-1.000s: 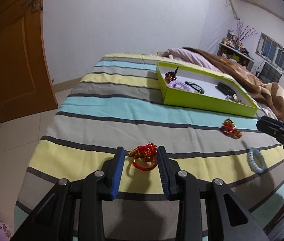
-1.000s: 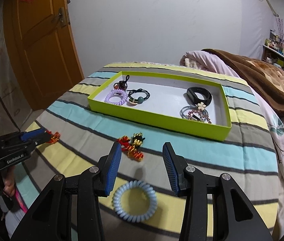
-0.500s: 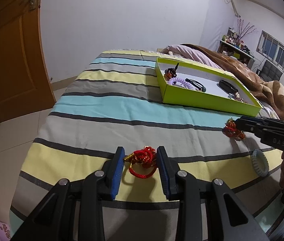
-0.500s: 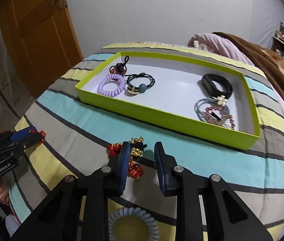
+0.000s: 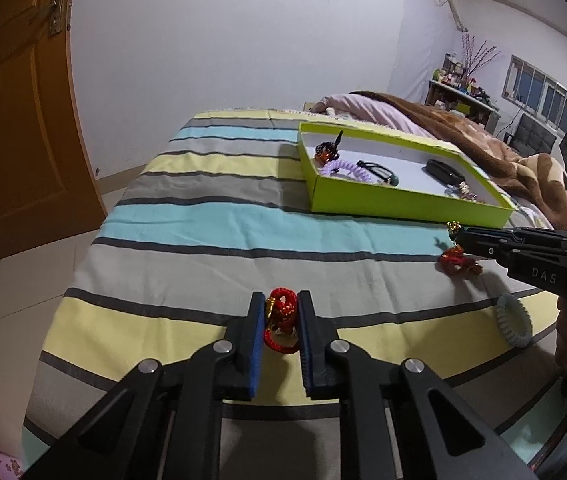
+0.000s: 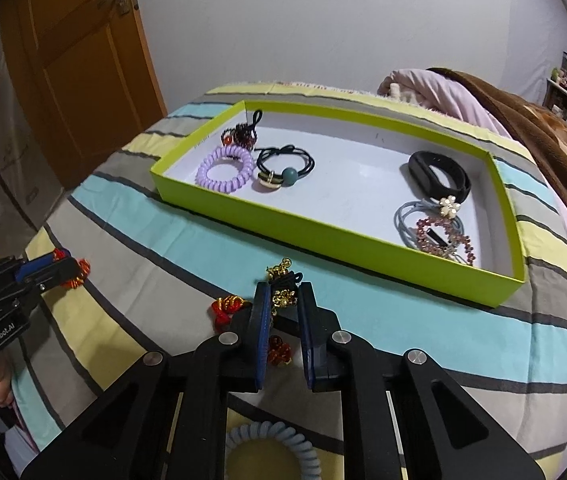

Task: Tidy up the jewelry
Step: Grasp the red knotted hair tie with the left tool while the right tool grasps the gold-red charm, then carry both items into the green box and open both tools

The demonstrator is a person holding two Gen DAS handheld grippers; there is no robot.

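My left gripper (image 5: 281, 304) is shut on a red and gold knotted ornament (image 5: 280, 316) low over the striped bedspread; it also shows in the right wrist view (image 6: 43, 270). My right gripper (image 6: 283, 294) is shut on a red, gold and black hair tie (image 6: 281, 292), whose red loops (image 6: 225, 308) hang to the left; it shows in the left wrist view (image 5: 459, 260). The lime green box (image 6: 323, 232) lies ahead with several hair ties and a black band (image 6: 439, 174) inside.
A pale blue spiral hair tie (image 6: 271, 444) lies on the bedspread below my right gripper, also in the left wrist view (image 5: 513, 320). A brown blanket (image 6: 523, 120) lies at the right. A wooden door (image 5: 11, 100) stands at the left.
Both grippers have closed: the left on the red knotted ornament, the right on the red and gold hair tie after moving forward over it.
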